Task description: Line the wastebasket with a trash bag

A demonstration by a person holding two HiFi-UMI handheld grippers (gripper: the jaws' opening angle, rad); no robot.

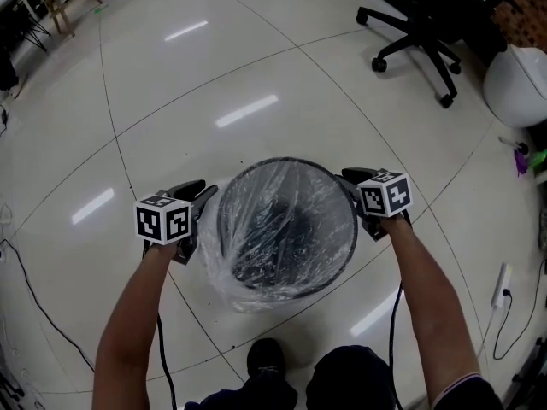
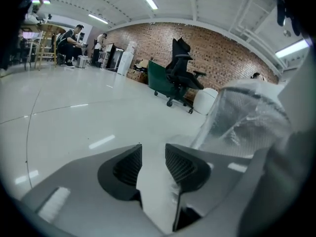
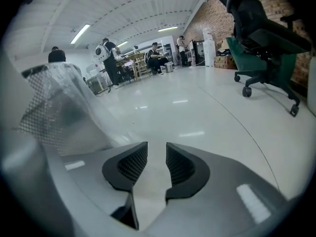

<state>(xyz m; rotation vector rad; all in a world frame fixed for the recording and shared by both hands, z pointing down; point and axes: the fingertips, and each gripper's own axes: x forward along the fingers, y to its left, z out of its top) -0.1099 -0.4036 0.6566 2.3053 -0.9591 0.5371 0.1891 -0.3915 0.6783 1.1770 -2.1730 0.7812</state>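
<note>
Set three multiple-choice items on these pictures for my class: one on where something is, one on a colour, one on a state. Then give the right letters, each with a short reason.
1. Where does the wastebasket stand?
A. Between the left gripper and the right gripper
B. On a shelf
C. On a table

2. What colour is the trash bag?
A. Black
B. Clear
C. Blue

3. How do the right gripper's jaws stand?
A. Shut on the bag
B. Shut on the basket's edge
C. Apart, with nothing between them

Answers:
1 A: the head view shows one gripper at each side of it.
2 B: the basket's mesh shows through the bag.
3 C: the right gripper view shows only bare floor in the gap.
</note>
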